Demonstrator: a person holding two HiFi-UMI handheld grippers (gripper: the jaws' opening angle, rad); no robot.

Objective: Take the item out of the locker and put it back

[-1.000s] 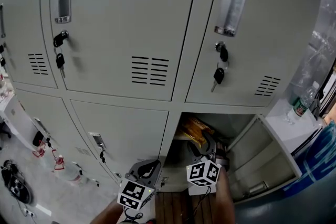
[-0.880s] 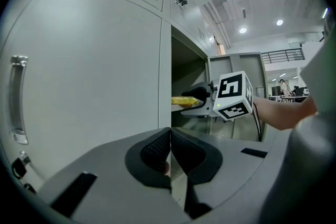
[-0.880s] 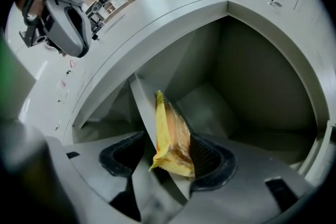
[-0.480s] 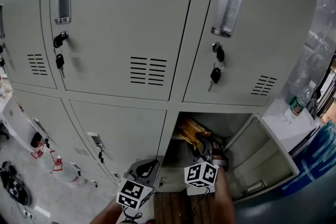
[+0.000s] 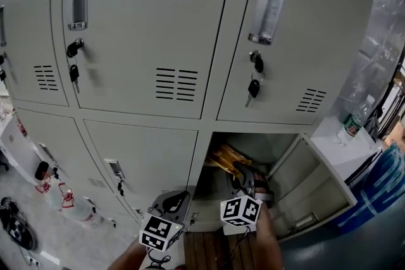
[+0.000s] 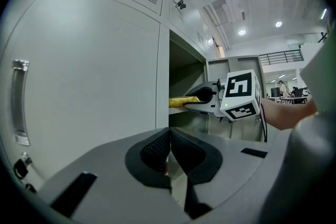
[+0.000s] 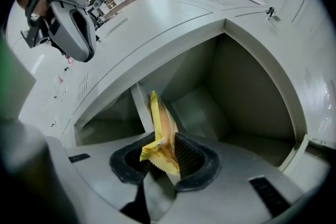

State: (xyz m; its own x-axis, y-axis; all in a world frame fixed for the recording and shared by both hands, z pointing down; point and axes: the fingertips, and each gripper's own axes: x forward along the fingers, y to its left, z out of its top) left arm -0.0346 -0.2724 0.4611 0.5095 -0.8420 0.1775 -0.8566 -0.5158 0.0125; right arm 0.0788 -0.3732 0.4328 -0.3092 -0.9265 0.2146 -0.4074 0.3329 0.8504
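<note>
Right hand-held gripper: reaching into the open grey sheet-metal locker compartment in the bottom row. The jaws have just been closing, and the ribbed black pads are clenched on the crimped end of a yellow foil snack packet. The packet stands edge-on between the jaws. Its body runs forward from the fingertips into the compartment; I cannot tell whether the far end rests on the compartment floor. Gripping the flat seal makes sense: the seam looks thin and stiff, whereas the filled middle would likely crush or slip.

Materials: the packet is glossy and wrinkled with a zigzag-cut edge, and looks light and floppy. The locker is painted steel, smooth, matte pale grey, with square corners. The compartment's door hangs swung out to the right of this gripper, leaving the mouth free for withdrawal.

Left hand-held gripper: pads pressed together, nothing between them. It is parked to the left of the right one, in front of the closed neighbouring locker door with its shiny pull handle. Judged idle, kept out of the opening so it blocks nothing.

Step in hand, as I read it: grasp made, packet not yet out of the locker.
</note>
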